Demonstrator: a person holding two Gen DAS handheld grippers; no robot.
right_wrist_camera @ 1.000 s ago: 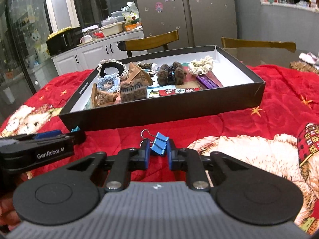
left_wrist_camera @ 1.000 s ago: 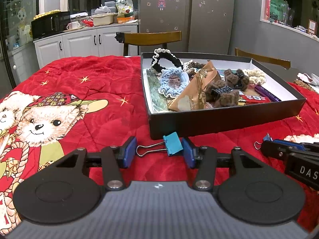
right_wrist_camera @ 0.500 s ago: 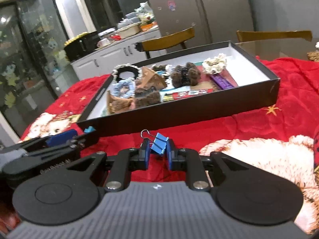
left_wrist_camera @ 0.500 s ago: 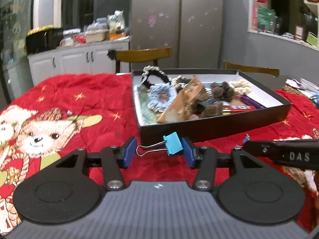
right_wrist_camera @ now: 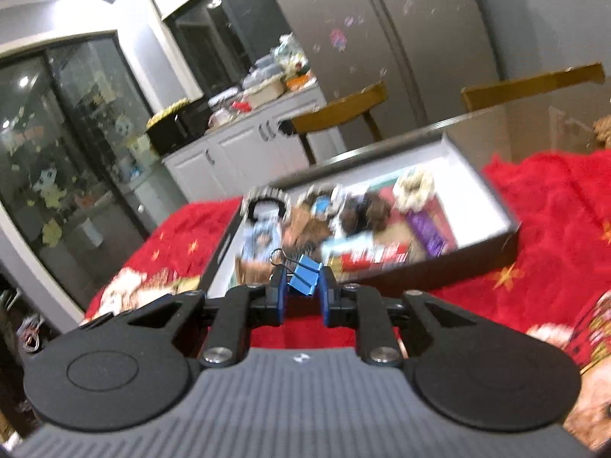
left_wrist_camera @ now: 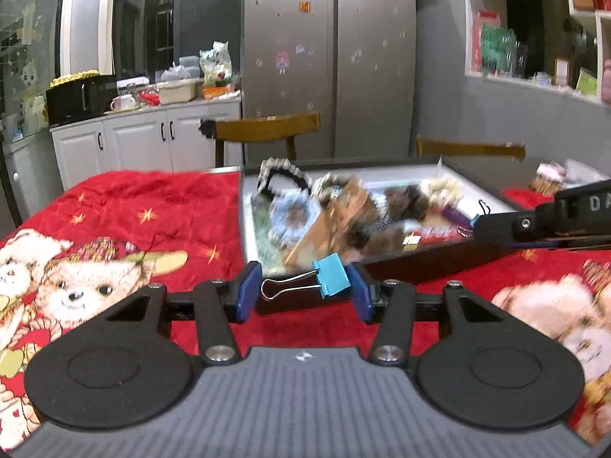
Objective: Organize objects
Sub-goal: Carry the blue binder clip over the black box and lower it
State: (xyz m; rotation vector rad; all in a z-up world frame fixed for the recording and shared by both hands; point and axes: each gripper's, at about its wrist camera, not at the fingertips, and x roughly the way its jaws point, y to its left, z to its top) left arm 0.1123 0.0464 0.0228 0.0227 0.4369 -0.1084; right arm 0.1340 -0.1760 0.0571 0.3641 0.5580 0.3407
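Observation:
My left gripper (left_wrist_camera: pixel 303 292) is shut on a light blue binder clip (left_wrist_camera: pixel 330 274), held sideways with its wire handles pointing left, just above the near wall of the black box (left_wrist_camera: pixel 420 267). My right gripper (right_wrist_camera: pixel 301 294) is shut on a darker blue binder clip (right_wrist_camera: pixel 304 278) and holds it above the near wall of the same box (right_wrist_camera: pixel 439 271). The right gripper also shows in the left wrist view (left_wrist_camera: pixel 534 225), reaching in from the right over the box. The box holds scrunchies, brown hair clips and packets, all blurred.
A red Christmas blanket with bears (left_wrist_camera: pixel 114 236) covers the table. Two wooden chairs (left_wrist_camera: pixel 267 129) stand behind it, then a steel fridge (left_wrist_camera: pixel 328 57) and white cabinets (left_wrist_camera: pixel 152 141). A small heap of items (left_wrist_camera: pixel 550 179) lies beyond the box at the right.
Both grippers have risen and moved forward towards the box, each still holding its clip. The right gripper has tilted and now hangs over the box's near right side.

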